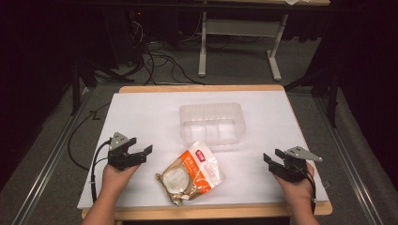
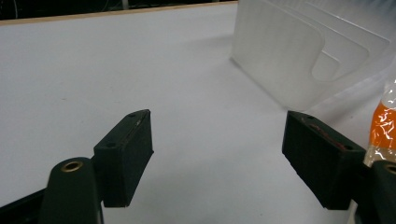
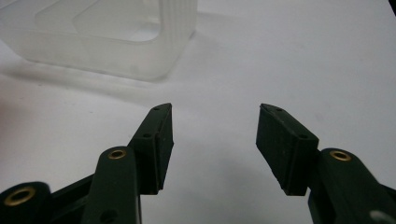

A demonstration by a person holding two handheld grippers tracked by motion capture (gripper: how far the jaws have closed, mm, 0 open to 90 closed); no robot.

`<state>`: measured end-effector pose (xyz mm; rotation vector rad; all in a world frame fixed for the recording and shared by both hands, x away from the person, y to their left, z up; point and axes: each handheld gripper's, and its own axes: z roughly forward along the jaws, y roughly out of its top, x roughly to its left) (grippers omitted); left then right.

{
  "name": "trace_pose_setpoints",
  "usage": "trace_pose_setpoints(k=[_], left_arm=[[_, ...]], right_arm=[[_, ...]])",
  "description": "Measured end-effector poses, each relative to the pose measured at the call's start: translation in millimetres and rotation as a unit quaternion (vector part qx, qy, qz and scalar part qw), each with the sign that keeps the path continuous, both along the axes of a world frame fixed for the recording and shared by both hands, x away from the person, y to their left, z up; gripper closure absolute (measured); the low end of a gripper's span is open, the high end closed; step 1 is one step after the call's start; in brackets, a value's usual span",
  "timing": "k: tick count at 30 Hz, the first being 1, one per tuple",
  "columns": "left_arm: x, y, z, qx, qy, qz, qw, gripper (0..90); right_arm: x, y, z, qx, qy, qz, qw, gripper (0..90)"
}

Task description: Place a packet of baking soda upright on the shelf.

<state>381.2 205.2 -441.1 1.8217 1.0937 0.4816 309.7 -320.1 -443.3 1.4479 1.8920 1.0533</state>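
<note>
Your left gripper [image 1: 141,154] rests low on the white surface [image 1: 141,117], and its jaws stand wide apart with nothing between them. Your right gripper [image 1: 274,158] rests the same way on the other side, jaws apart and empty too. Both are let go, not squeezing anything.

The snack bag [image 1: 191,173] lies flat between your two grippers, a bit closer to the left one. It is shiny, with an orange and white top and a round pale thing inside. From the left gripper you can see a bit of its orange edge just past the right jaw. Neither gripper touches the bag. It looks like it was laid in the middle so either hand can get to it.

The clear box [image 1: 212,124] sits past the bag, farther from both grippers, near the middle of the surface. It stands open side up and has thin walls inside that split it into parts. It looks empty. I think the bag is meant to go in there, so the box waits close behind it.

The surface is a white sheet on a wooden top [image 1: 202,88]. The room around it is dark. Behind the surface you can see grey floor, some black cables [image 1: 159,63] and the legs of another table [image 1: 239,42].
</note>
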Motion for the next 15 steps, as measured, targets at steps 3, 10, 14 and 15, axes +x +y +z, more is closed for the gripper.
trace_pose_setpoints(k=[3,10,14,15], left_arm=[[0.9,-0.1,0.3,0.001,-0.001,-0.001,1.0000,25.2],[-0.8,-2.1,0.8,0.005,-0.003,-0.007,1.0000,25.2],[-0.8,-1.3,1.5,0.003,-0.005,-0.005,1.0000,25.2],[-0.5,-1.0,1.5,0.003,-0.005,-0.005,1.0000,25.2]], right_arm=[[1.0,-4.9,-2.0,0.006,0.006,-0.005,1.0000,45.9],[-0.2,-6.4,-0.6,0.009,0.004,-0.008,0.9999,45.5],[-1.8,-2.1,0.7,0.003,-0.001,0.002,1.0000,46.5],[-2.2,-0.9,0.8,0.003,-0.001,0.002,1.0000,47.0]])
